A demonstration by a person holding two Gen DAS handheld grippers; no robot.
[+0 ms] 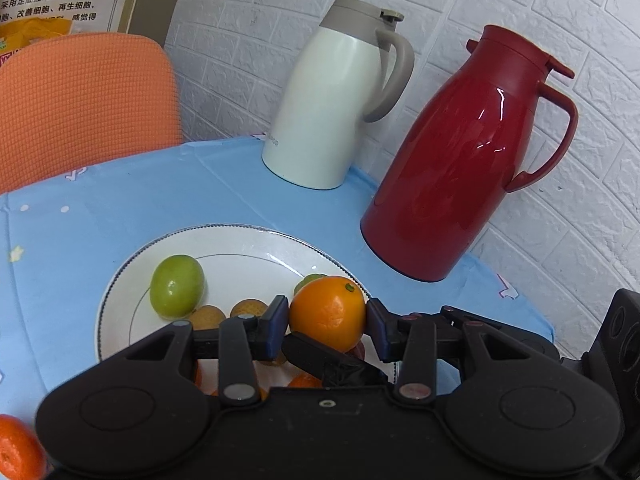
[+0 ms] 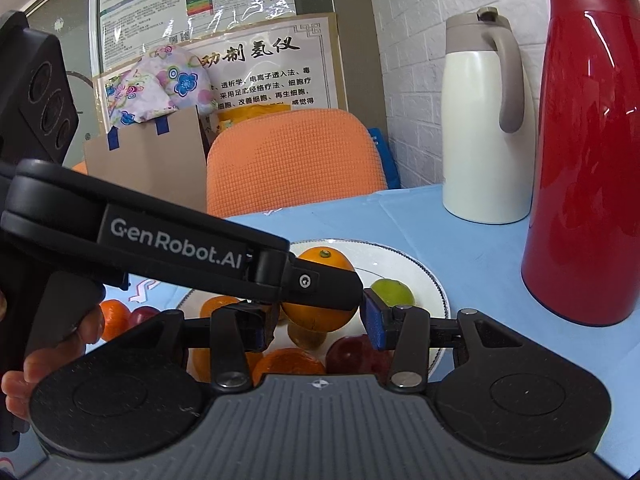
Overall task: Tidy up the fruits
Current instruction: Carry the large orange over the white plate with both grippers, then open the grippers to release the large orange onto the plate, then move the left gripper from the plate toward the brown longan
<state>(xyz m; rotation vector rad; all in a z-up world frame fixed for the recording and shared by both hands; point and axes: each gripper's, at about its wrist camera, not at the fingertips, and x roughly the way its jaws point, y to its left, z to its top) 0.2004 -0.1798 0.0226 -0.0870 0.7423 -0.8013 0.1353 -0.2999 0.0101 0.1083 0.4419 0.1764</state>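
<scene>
A white plate (image 1: 248, 244) on the blue tablecloth holds a green fruit (image 1: 177, 286), brown kiwis (image 1: 208, 317) and other fruit. My left gripper (image 1: 327, 316) is shut on an orange (image 1: 326, 312) and holds it just above the plate. In the right wrist view the left gripper's finger crosses in front of the same orange (image 2: 324, 258). My right gripper (image 2: 318, 326) is open, its fingers on either side of the orange from below, over oranges (image 2: 288, 364) and a red apple (image 2: 356, 356) on the plate (image 2: 424, 276).
A white thermos jug (image 1: 332, 108) and a red thermos jug (image 1: 464, 164) stand at the back of the table against the brick wall. An orange chair (image 1: 80, 108) stands beyond the table's left edge. A tangerine (image 1: 16, 450) lies off the plate at front left.
</scene>
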